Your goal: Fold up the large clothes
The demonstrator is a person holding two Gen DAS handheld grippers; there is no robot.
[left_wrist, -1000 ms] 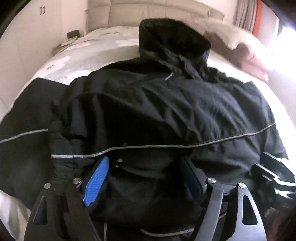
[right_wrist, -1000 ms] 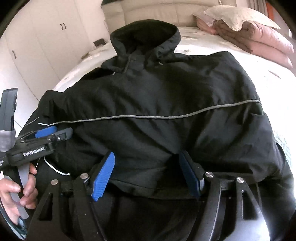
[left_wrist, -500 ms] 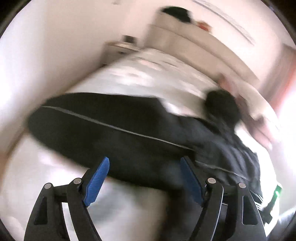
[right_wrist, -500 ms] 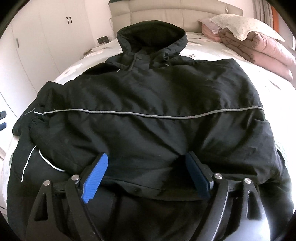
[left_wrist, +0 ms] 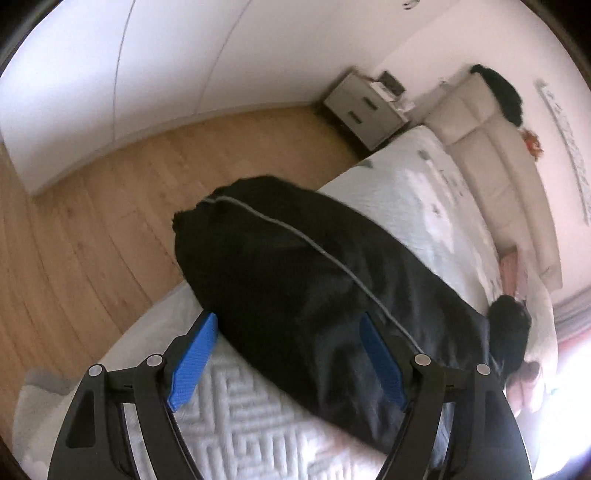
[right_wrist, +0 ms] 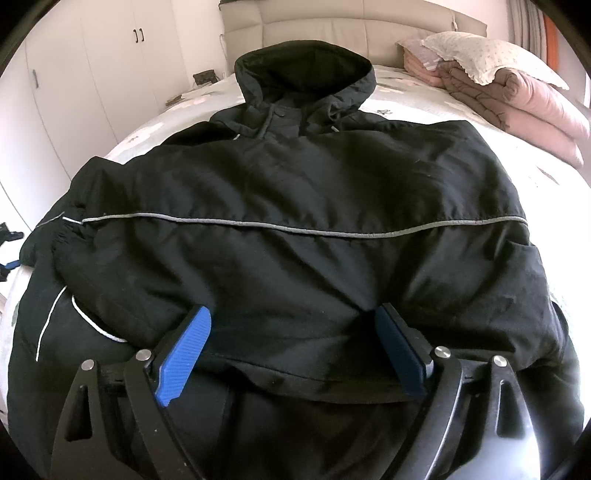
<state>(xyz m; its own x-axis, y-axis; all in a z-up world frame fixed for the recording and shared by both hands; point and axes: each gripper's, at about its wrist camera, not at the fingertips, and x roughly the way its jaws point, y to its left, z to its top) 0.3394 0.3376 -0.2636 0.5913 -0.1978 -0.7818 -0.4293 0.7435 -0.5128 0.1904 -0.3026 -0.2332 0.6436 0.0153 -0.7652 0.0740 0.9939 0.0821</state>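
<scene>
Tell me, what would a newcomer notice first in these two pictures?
A large black hooded jacket lies spread over the white bed, a grey stripe across it. The open right gripper hovers at its hem. Folded pink blankets sit at the far right.

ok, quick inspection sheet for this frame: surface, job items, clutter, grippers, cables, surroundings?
Surface: bed, white patterned cover.
Job's things: black hooded jacket spread flat, hood toward the headboard; one sleeve reaches the bed's edge.
Clutter: folded pink and brown quilts under a pillow.
Grippers: left gripper open by the sleeve; right gripper open over the hem.
Cables: nothing seen.
Surroundings: wardrobe, nightstand, wood floor.
</scene>
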